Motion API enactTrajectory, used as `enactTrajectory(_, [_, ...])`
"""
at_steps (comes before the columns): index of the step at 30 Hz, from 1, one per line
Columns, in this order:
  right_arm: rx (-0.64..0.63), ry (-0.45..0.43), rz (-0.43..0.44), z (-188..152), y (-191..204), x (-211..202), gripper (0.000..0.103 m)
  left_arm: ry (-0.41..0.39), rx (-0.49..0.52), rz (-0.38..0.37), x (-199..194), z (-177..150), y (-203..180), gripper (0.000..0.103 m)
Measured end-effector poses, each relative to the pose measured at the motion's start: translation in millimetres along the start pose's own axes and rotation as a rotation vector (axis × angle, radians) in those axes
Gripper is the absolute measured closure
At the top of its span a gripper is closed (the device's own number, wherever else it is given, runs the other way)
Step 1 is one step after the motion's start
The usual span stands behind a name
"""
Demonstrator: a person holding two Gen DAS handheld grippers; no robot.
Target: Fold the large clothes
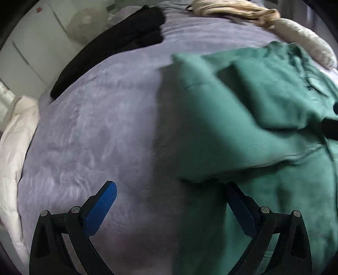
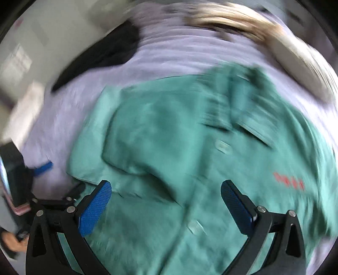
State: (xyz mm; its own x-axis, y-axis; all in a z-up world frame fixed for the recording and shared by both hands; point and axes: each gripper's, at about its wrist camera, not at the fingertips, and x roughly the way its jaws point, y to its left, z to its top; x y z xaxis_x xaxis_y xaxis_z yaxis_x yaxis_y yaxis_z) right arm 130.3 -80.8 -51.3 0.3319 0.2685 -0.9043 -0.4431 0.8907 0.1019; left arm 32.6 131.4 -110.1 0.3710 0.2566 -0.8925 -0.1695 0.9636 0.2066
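A large green button-up shirt (image 2: 169,137) lies spread on a lavender bed cover (image 1: 95,127), with one sleeve (image 1: 243,110) folded across its body. Clear buttons (image 2: 222,147) and red lettering (image 2: 289,180) show on its front. My left gripper (image 1: 170,184) is open just above the cover at the shirt's left edge, nothing between its blue pads (image 1: 101,207). My right gripper (image 2: 165,184) hangs open over the shirt's front and holds nothing. The left gripper's blue finger (image 2: 43,167) shows beside the shirt in the blurred right wrist view.
A black garment (image 1: 118,46) lies along the far left of the bed. A pale furry item (image 1: 232,10) and a cream pillow (image 1: 306,38) sit at the far side. White bedding (image 1: 12,137) bunches at the left edge, and a hand (image 2: 10,243) shows low left.
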Motion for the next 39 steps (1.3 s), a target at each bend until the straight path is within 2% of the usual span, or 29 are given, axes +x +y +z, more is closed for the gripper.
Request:
enactTrajectory(2, [-0.13, 0.009, -0.085, 5.9, 30.1, 22.3, 0.0, -0.022, -0.015, 0.018, 5.2, 1.2, 1.0, 0.001])
enactTrajectory(4, [-0.261, 0.001, -0.243, 7.6, 52.7, 47.8, 0.002, -0.059, -0.049, 0.07, 7.7, 3.5, 3.1, 0.001])
enactTrajectory(5, [-0.305, 0.001, -0.321, 8.6, 57.6, 59.2, 0.016, -0.059, -0.082, 0.078, 10.5, 5.0, 6.7, 0.001])
enactTrajectory(6, [-0.318, -0.011, -0.342, 9.6, 55.8, 63.7, 0.031, -0.056, -0.11, 0.072, 11.3, 7.1, 10.0, 0.001])
enactTrajectory(7, [-0.29, -0.022, -0.317, 11.1, 49.6, 60.2, 0.076, -0.053, -0.153, 0.063, 12.4, 7.2, 16.5, 0.001])
enactTrajectory(8, [-0.211, -0.036, -0.322, 15.1, 35.1, 51.5, 0.098, -0.053, -0.202, 0.053, 13.3, 6.9, 25.3, 0.001])
enactTrajectory(9, [-0.132, -0.057, -0.298, 15.4, 17.5, 39.3, 0.098, -0.05, -0.223, 0.042, 14.5, 6.8, 29.3, 0.001])
enactTrajectory(11, [0.105, -0.116, -0.149, 10.7, -31.5, 11.7, 0.097, -0.045, -0.245, 0.029, 16.7, 4.9, 32.4, 0.001])
enactTrajectory(13, [0.364, -0.164, -0.02, -7.5, -87.8, -8.6, 0.097, -0.043, -0.26, 0.017, 19.1, 5.2, 35.8, 0.0])
enactTrajectory(15, [0.603, -0.168, 0.137, -34.7, -134.5, -9.6, 0.096, -0.041, -0.257, 0.007, 20.9, 6.3, 34.2, 0.0])
enactTrajectory(16, [0.706, -0.15, 0.2, -49.7, -151.9, -3.9, 0.087, -0.041, -0.249, 0.013, 21.7, 7.0, 33.1, 0.0])
enactTrajectory(17, [0.788, -0.139, 0.249, -64.1, -164.3, 2.0, 0.071, -0.041, -0.246, 0.019, 22.5, 6.5, 31.7, 0.0])
enactTrajectory(19, [0.939, -0.151, 0.364, -90.6, -184.5, 10.6, 0.06, -0.037, -0.253, 0.003, 22.9, 6.1, 35.1, 0.0])
enactTrajectory(21, [1.036, -0.19, 0.437, -107.4, -194.9, 9.0, 0.053, -0.037, -0.251, -0.012, 20.4, 5.0, 39.0, 0.0])
enactTrajectory(26, [1.163, -0.265, 0.462, -128.7, -211.1, -11.2, 0.033, -0.022, -0.262, -0.053, 14.3, 8.1, 47.3, 0.0])
enactTrajectory(30, [1.249, -0.252, 0.53, -146.7, -219.6, -15.3, 0.033, 0.004, -0.231, -0.117, 2.0, 5.3, 50.9, 0.0])
enactTrajectory(32, [1.208, -0.222, 0.554, -150.1, -212.2, -19.1, 0.033, 0.015, -0.201, -0.131, -10.6, 3.9, 53.6, 0.0])
enactTrajectory(35, [1.103, -0.163, 0.623, -142.7, -181.9, -18.4, 0.029, 0.005, -0.221, -0.201, -26.1, 8.6, 66.4, 0.0])
enactTrajectory(39, [0.971, -0.068, 0.753, -125.5, -112.0, 1.5, 0.026, 0.029, -0.233, -0.318, -8.1, 46.4, 73.3, 0.0])
